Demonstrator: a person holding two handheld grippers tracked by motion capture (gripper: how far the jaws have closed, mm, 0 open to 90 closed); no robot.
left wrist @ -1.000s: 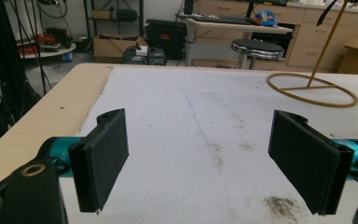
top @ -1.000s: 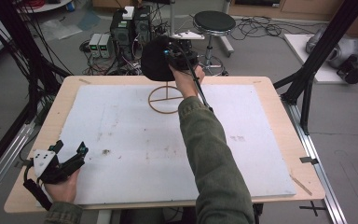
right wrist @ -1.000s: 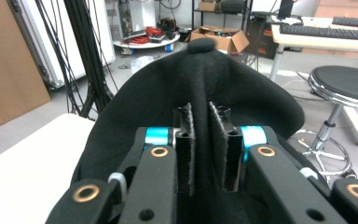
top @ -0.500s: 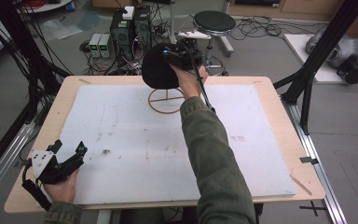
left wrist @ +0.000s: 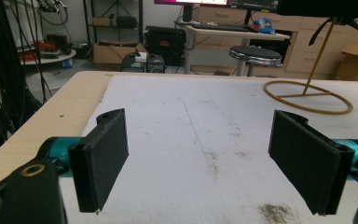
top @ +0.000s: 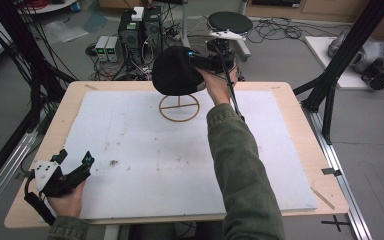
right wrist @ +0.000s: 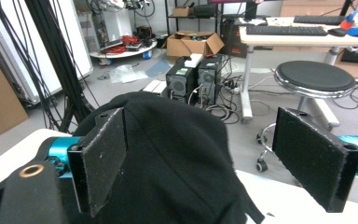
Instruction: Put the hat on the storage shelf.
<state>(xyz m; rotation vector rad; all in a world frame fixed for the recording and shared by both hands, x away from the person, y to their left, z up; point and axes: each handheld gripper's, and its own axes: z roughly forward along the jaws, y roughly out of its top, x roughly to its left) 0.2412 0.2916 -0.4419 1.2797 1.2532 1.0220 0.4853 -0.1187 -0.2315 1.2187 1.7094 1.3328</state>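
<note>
**Q:** Where does the black hat (top: pixel 176 71) sit relative to the wire stand (top: pixel 179 107), and what does the right gripper (top: pixel 200 62) do?

**A:** The black hat rests atop the wire stand, directly above its ring base, at the far edge of the white mat (top: pixel 180 160). The right gripper is at the hat's right side, level with the crown. In the right gripper view its jaws stand wide apart, the hat (right wrist: pixel 168 154) lying between and below them; neither pad (right wrist: pixel 103 158) visibly pinches the fabric.

**Q:** And the left gripper (top: pixel 72 167)?

**A:** Well apart from the stand, at the near left corner of the mat, jaws spread and empty. In the left gripper view the stand (left wrist: pixel 307 91) appears far ahead to the right.

**Q:** How far along is the work?

**A:** Judged from this arrangement, the hat is seated on the stand and the open jaws suggest placement is essentially complete. What remains is probably to draw the right gripper clear; whether the hat hangs level cannot be told.
</note>
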